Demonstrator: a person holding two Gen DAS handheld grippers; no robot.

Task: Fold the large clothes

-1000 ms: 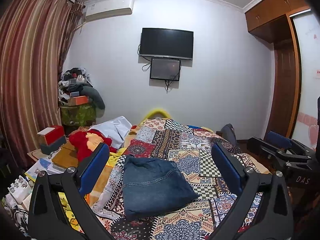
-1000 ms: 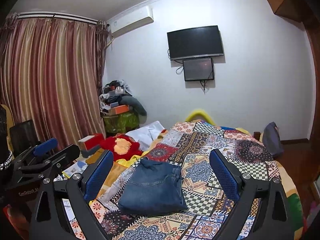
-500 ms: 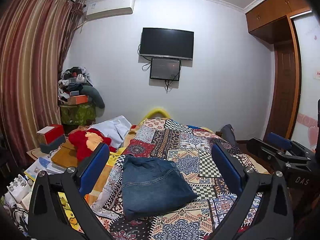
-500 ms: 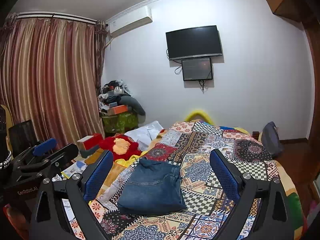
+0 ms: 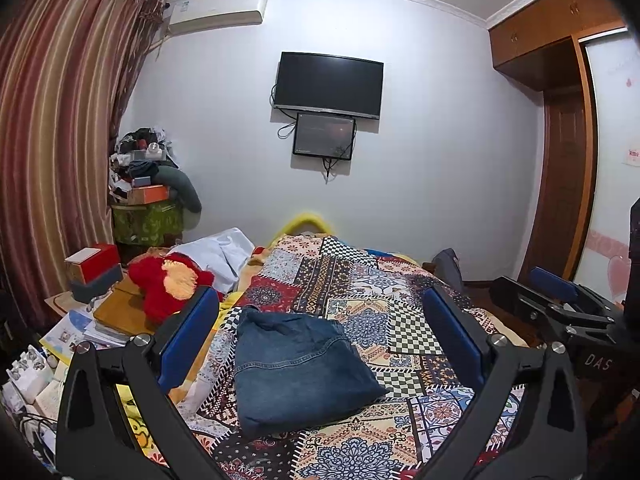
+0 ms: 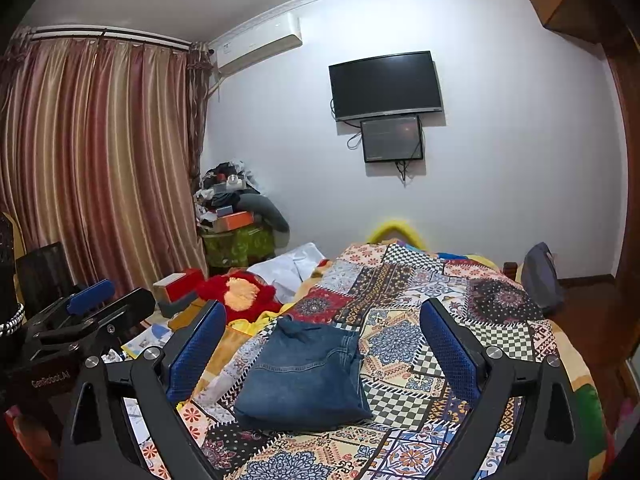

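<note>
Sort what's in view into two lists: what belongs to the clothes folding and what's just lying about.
Job:
folded jeans
left tongs, open
right tongs, open
patchwork bedspread

Lying about:
red plush toy
white garment
red box

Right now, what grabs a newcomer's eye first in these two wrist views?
The folded blue jeans lie in a compact bundle on the loud patchwork bedspread, framed between the open left gripper; the right gripper is open too, holding nothing. Next, the black TV on the white wall and the red plush toy left of the bed.
</note>
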